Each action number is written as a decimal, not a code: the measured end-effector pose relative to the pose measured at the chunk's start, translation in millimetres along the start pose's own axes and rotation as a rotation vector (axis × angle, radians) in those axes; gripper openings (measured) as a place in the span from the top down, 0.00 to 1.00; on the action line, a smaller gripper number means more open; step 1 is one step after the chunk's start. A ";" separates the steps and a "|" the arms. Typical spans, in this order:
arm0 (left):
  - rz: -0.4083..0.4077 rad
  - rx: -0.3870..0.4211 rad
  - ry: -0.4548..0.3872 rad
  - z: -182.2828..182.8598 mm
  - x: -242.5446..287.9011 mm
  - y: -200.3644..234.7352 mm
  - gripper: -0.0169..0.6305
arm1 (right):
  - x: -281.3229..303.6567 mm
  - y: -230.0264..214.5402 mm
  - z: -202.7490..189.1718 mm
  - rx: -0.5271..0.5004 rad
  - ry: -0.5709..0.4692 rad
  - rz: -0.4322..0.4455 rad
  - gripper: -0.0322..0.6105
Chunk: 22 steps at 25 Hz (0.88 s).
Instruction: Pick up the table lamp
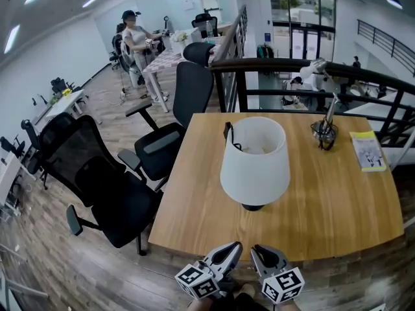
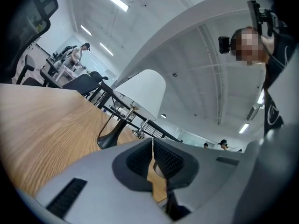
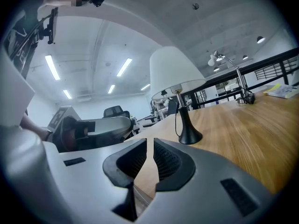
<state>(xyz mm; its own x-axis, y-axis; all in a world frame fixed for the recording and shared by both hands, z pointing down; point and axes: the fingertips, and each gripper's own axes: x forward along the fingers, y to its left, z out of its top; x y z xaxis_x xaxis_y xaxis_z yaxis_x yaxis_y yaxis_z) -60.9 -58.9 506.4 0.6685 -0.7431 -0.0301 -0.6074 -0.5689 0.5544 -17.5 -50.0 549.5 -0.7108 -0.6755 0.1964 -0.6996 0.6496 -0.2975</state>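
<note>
The table lamp has a white shade point(image 1: 254, 161) on a black flared base point(image 1: 253, 207) and stands upright in the middle of the wooden table point(image 1: 194, 199). A black cord hangs beside its stem. My left gripper point(image 1: 235, 246) and right gripper point(image 1: 257, 250) sit side by side at the table's near edge, short of the lamp and apart from it. Both are shut with nothing between the pads. In the left gripper view the lamp base point(image 2: 108, 139) lies ahead to the left of the gripper point(image 2: 153, 146). In the right gripper view the base point(image 3: 189, 135) stands ahead to the right of the gripper point(image 3: 150, 146).
A small silver desk lamp point(image 1: 324, 131) and a yellow booklet point(image 1: 367, 151) lie at the table's far right. Black office chairs point(image 1: 110, 186) stand left of the table. A dark railing point(image 1: 311, 70) runs behind it. A person point(image 1: 136, 41) stands far back.
</note>
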 end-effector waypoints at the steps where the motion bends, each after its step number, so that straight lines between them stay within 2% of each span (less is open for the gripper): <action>1: -0.003 -0.003 -0.002 0.1 1.9 1.3 0.95 | 1.5 -1.0 -1.7 0.000 0.003 0.003 0.86; 9: -0.055 -0.051 0.018 -2.5 23.5 12.6 0.95 | 15.7 -17.4 2.1 -0.001 0.002 -0.019 0.86; 15: -0.086 -0.118 -0.030 18.6 42.2 26.9 0.95 | 28.5 -29.7 10.1 -0.014 0.010 -0.033 0.86; 21: -0.196 -0.207 -0.098 42.4 60.5 29.8 0.94 | 40.4 -48.0 6.1 0.010 0.031 -0.065 0.86; 22: -0.221 -0.217 -0.105 46.2 63.6 29.5 0.89 | 42.9 -49.9 6.1 0.011 0.033 -0.066 0.86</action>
<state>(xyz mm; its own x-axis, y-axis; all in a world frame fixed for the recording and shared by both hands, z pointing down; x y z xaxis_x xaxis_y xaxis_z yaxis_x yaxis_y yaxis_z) -56.2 -139.2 482.3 0.7192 -0.6485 -0.2492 -0.3388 -0.6406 0.6891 -12.7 -113.5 567.1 -0.6652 -0.7046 0.2471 -0.7444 0.5998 -0.2935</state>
